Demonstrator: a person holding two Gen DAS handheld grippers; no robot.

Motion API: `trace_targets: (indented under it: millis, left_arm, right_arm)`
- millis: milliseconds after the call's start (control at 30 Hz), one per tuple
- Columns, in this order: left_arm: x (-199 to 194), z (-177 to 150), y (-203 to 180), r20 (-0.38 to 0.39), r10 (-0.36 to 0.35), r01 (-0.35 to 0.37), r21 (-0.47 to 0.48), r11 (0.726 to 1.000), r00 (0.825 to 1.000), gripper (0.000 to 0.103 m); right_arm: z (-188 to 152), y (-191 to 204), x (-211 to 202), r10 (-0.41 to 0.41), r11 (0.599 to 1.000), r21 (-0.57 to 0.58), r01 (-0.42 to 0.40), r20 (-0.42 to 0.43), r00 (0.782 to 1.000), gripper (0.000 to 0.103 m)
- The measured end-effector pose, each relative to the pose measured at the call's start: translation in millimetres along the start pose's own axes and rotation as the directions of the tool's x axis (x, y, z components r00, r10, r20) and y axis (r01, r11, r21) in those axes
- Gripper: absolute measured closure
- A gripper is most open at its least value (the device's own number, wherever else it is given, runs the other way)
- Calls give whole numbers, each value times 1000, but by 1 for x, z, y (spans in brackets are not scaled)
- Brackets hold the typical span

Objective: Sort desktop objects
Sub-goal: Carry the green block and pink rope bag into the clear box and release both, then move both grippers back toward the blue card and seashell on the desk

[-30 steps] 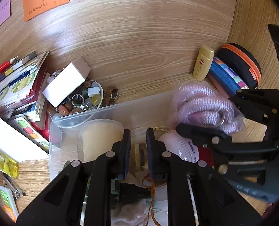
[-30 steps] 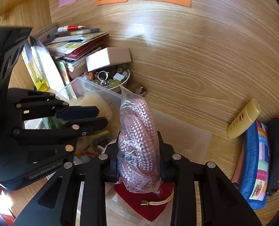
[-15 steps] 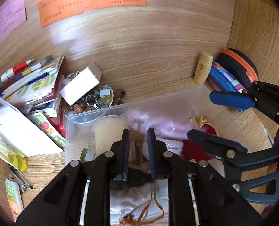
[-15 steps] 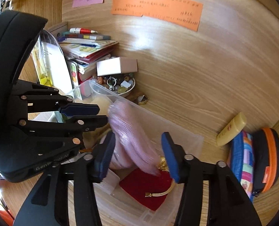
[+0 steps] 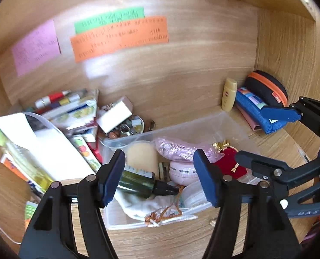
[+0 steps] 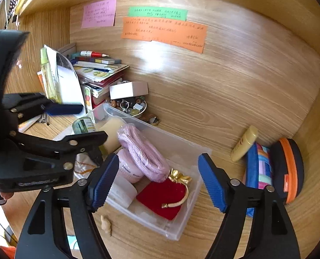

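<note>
We see the pink braided cord [image 6: 143, 153], coiled inside a clear bag, lying in the clear plastic bin [image 6: 181, 149] on the bench [image 6: 235, 99], across a pink round case and beside a red velvet pouch [image 6: 164, 196]. A second ago our right gripper [image 6: 157, 180] clamped that cord above the bin; now its jaws are opening and nothing sits between them. The cord lies just beyond its fingertips, low in the bin. Our left gripper [image 5: 158, 176] is opening too, empty, over a dark green bottle [image 5: 138, 182].
</note>
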State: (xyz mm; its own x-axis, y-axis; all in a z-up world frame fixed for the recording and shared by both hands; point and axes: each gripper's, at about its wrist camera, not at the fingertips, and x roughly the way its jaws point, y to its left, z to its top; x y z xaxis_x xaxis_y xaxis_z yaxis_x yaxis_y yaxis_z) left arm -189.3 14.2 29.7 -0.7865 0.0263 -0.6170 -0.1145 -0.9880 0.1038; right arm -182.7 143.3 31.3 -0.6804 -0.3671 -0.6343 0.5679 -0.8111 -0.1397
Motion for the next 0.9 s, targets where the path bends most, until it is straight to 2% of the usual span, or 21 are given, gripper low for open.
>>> trace_targets:
  millis: [33, 100, 267, 367, 500, 667, 900]
  left_arm:
    - [-6, -1, -1, 8, 5, -5, 1, 1000, 1000, 36]
    - [-15, -3, -3, 24, 19, -19, 2, 1000, 1000, 26]
    - [-38, -14, -6, 62, 41, -41, 9, 999, 997, 20]
    - [-49, -22, -11, 75, 42, -44, 17, 999, 996, 12]
    - [-60, -35, -18, 79, 38, -40, 27, 999, 996, 10]
    - [-63, -55, -22, 52, 6, -7, 20, 1000, 999, 8]
    - [-45, -89, -34, -49, -56, 57, 13, 998, 997, 8]
  right_arm:
    - [-1, -1, -2, -1, 1000, 3, 1, 1, 1000, 27]
    - [-6, -3, -10, -3, 1000, 16, 3, 6, 1000, 21]
    - [-18, -7, -25, -4, 999, 39, 4, 8, 1000, 21]
    - [-24, -8, -33, 3, 999, 49, -4, 9, 1000, 21]
    - [-36, -6, -45, 15, 998, 63, -16, 17, 1000, 21]
    - [-51, -1, -51, 31, 997, 74, -32, 9, 999, 21]
    - [-78, 2, -49, 45, 993, 109, -42, -27, 999, 21]
